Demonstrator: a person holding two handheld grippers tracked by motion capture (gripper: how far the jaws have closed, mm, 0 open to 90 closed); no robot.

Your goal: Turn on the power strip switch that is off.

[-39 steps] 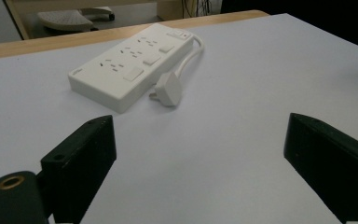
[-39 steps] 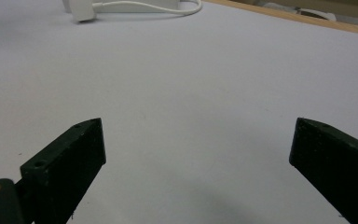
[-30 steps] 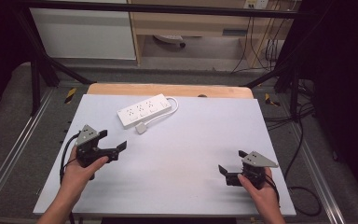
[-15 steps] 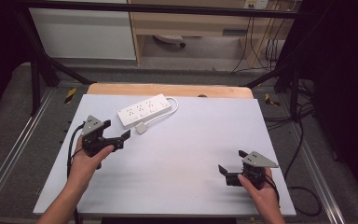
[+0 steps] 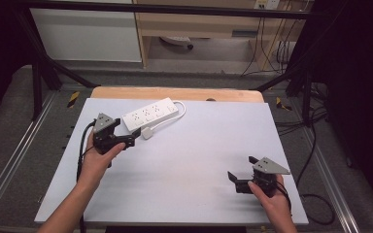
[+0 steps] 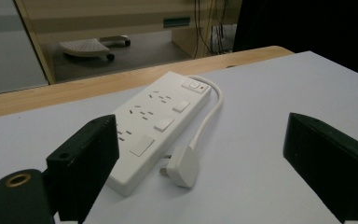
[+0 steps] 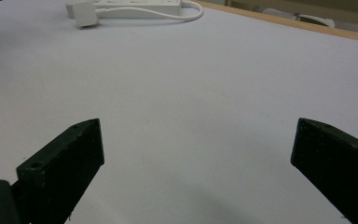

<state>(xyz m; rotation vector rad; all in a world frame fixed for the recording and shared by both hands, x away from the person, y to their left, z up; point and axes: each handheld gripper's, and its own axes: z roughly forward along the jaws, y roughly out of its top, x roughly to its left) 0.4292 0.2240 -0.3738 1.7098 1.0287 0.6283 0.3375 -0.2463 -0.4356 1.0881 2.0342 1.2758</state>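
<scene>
The person's left forearm rose from the bottom left of the high view, its hand (image 5: 97, 158) holding the left gripper (image 5: 132, 138) at centre left, fingers (image 6: 86, 163) spread wide and pointing right. The right hand (image 5: 269, 194) held the right gripper (image 5: 243, 174) at lower right, fingers (image 7: 70, 163) likewise wide apart, pointing left.

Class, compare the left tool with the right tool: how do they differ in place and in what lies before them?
The left tool sits far up the table beside the power strip; the right tool rests near the front edge. The plug lies between the left tool's jaws; bare table lies between the right tool's. Both are open.
</scene>
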